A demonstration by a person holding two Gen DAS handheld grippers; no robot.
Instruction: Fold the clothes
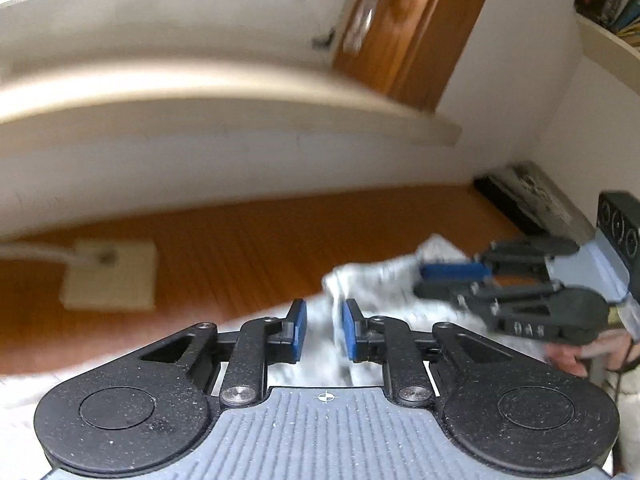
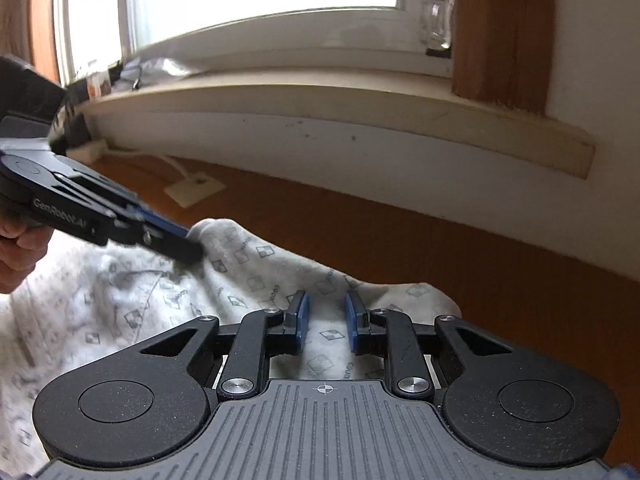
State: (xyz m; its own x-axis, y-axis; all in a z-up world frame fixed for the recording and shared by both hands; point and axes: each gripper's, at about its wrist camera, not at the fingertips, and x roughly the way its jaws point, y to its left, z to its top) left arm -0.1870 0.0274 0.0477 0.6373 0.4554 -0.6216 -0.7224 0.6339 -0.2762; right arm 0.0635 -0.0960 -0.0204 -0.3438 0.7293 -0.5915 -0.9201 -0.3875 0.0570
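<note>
Right wrist: right gripper [image 2: 325, 326] parted above patterned garment [image 2: 240, 280].

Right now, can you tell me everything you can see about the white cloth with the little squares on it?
The white cloth looks soft and thin, printed all over with small grey squares and tiny words. It lies rumpled on an orange-brown wooden table, with its far edge bunched into humps. The left gripper reaches onto one hump, touching the fabric. The right gripper hangs over another hump with its blue pads apart, cloth showing between them. Whether it is a shirt cannot be told.
</note>
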